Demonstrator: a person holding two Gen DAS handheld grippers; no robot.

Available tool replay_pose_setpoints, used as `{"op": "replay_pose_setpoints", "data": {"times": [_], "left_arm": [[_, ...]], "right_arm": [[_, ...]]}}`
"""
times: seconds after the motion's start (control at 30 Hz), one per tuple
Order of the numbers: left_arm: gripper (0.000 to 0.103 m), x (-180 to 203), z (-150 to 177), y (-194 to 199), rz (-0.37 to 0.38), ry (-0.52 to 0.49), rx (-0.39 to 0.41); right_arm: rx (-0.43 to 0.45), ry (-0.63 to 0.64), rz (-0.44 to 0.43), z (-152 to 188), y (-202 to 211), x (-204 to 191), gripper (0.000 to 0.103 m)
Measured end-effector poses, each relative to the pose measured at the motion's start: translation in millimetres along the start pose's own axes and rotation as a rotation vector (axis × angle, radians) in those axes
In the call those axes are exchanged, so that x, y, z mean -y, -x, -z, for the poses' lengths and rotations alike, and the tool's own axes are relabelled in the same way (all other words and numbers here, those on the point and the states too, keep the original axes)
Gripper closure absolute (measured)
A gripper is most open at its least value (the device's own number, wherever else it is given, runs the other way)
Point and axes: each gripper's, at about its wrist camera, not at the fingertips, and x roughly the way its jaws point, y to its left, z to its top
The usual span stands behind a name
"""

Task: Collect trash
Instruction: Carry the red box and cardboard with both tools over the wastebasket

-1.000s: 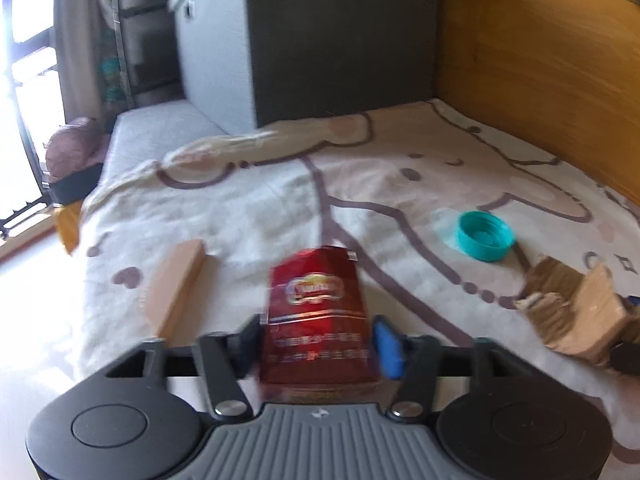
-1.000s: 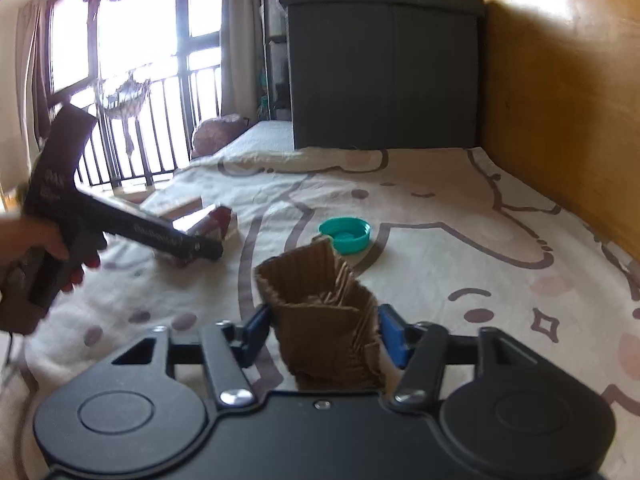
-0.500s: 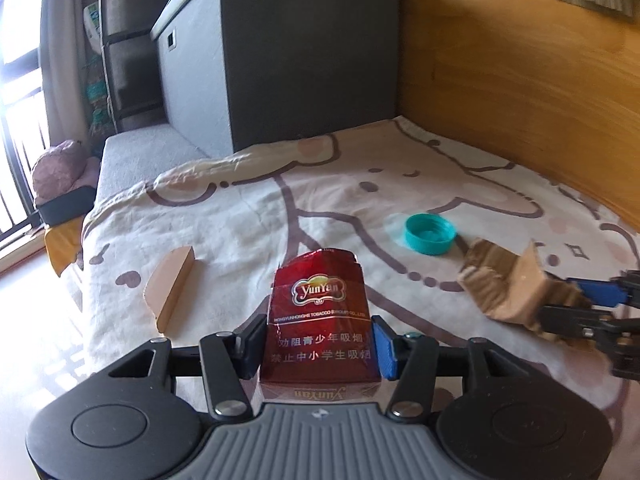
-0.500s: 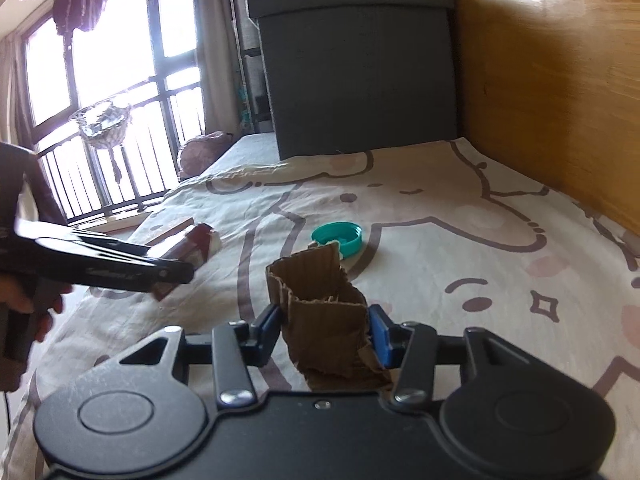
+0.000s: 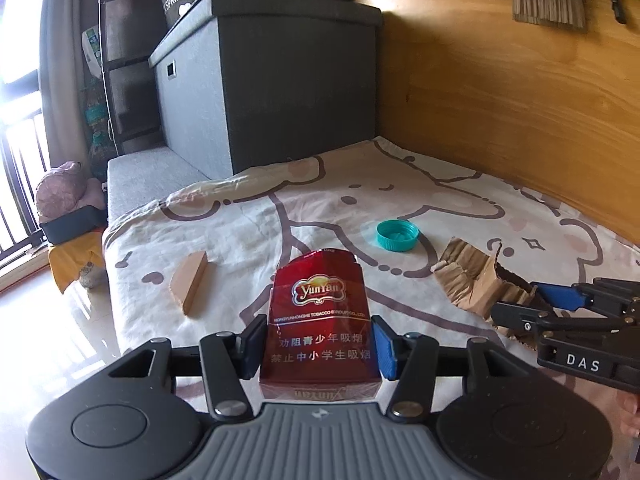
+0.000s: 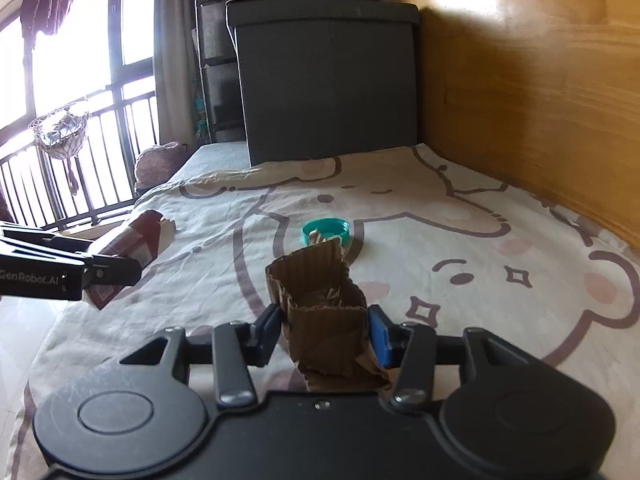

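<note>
My left gripper (image 5: 318, 346) is shut on a red cigarette pack (image 5: 318, 320), held upright above the bed. From the right wrist view the same pack (image 6: 132, 244) shows at the left in the left gripper (image 6: 108, 272). My right gripper (image 6: 324, 330) is shut on a torn piece of brown corrugated cardboard (image 6: 320, 304); that cardboard (image 5: 472, 284) also appears at the right of the left wrist view, with the right gripper (image 5: 532, 304) clamped on it. A teal bottle cap (image 5: 397, 235) lies open side up on the sheet beyond both.
A flat tan wooden block (image 5: 189, 282) lies near the bed's left edge. The cartoon-print bedsheet (image 5: 320, 208) covers the bed. A dark grey storage box (image 5: 272, 92) stands at the far end, a wooden wall (image 5: 500, 80) runs along the right, and the floor (image 5: 52, 340) drops off left.
Both grippers have lifted and drawn back with their loads. The right gripper with the cardboard has come into the left wrist view at the right, and the red pack now sits steady and sharp.
</note>
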Motion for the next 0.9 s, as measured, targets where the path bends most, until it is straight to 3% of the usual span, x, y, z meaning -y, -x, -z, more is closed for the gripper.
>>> {"op": "replay_pose_setpoints", "data": {"times": [0.43,0.9], "left_arm": [[0.049,-11,12,52,-0.044,0.027,0.051],[0.049,-59,35,110,-0.057,0.133,0.088]], "right_arm": [[0.022,-0.043,0.014,-5,51,-32,0.056],[0.005,-0.015,0.026,-12,82,-89,0.055]]}}
